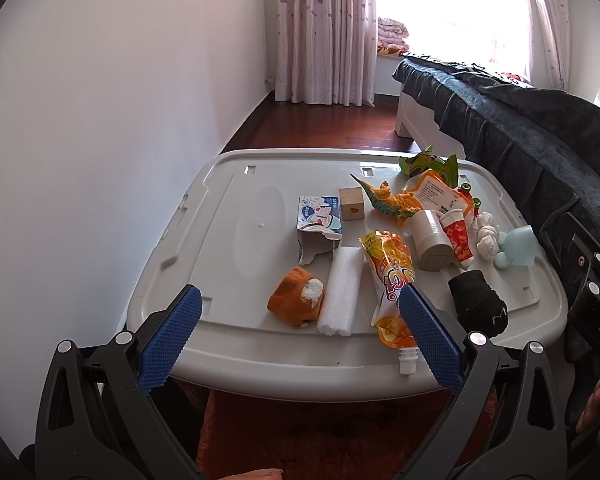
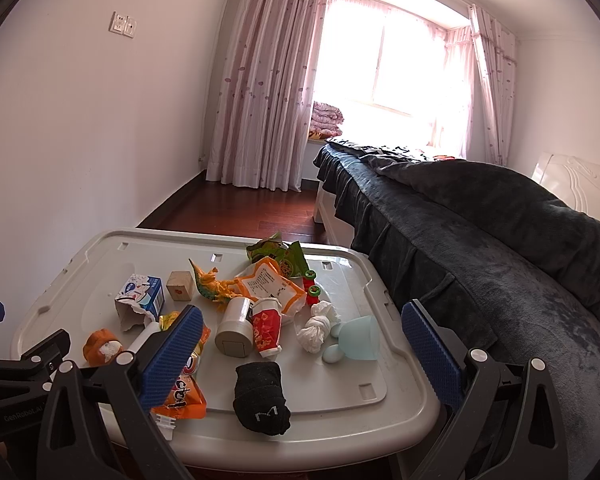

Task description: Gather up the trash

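Note:
A grey bin lid (image 1: 236,216) (image 2: 100,256) serves as a table and carries mixed litter. On it lie a torn blue-white carton (image 1: 318,224) (image 2: 140,300), an orange drink pouch (image 1: 388,280) (image 2: 184,392), a white foam roll (image 1: 340,292), a crumpled tissue (image 1: 487,240) (image 2: 318,326), a red-white paper cup (image 1: 458,240) (image 2: 267,328), an orange snack bag (image 1: 440,194) (image 2: 268,284) and a green wrapper (image 1: 424,164) (image 2: 276,256). My left gripper (image 1: 300,332) is open and empty over the lid's near edge. My right gripper (image 2: 300,348) is open and empty above the near right part.
Also on the lid: a wooden cube (image 1: 352,203), an orange toy dinosaur (image 1: 388,200), a beige cylinder (image 1: 430,242), a black sock (image 2: 262,396), an orange sock (image 1: 296,302), a pale blue cup (image 2: 360,338). A dark-covered bed (image 2: 480,232) stands right, a wall left.

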Available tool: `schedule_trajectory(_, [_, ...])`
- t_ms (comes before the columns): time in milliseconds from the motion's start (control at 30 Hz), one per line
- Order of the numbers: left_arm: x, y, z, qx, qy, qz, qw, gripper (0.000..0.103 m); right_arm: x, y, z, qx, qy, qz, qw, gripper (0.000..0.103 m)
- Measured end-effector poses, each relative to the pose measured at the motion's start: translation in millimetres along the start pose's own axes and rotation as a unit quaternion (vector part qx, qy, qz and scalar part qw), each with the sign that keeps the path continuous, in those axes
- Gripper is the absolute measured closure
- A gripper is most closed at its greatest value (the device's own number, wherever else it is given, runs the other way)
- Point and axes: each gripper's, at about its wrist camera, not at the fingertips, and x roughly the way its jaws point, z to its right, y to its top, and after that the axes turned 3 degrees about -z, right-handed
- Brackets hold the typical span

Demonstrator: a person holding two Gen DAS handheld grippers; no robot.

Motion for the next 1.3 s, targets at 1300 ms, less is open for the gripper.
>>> schedule_trajectory(1300, [-0.3, -0.6, 2.5, -0.002, -0.002, -0.003, 1.0000, 0.007, -0.5, 0.5, 0.7, 0.000, 0.001, 0.001, 1.000, 0.005])
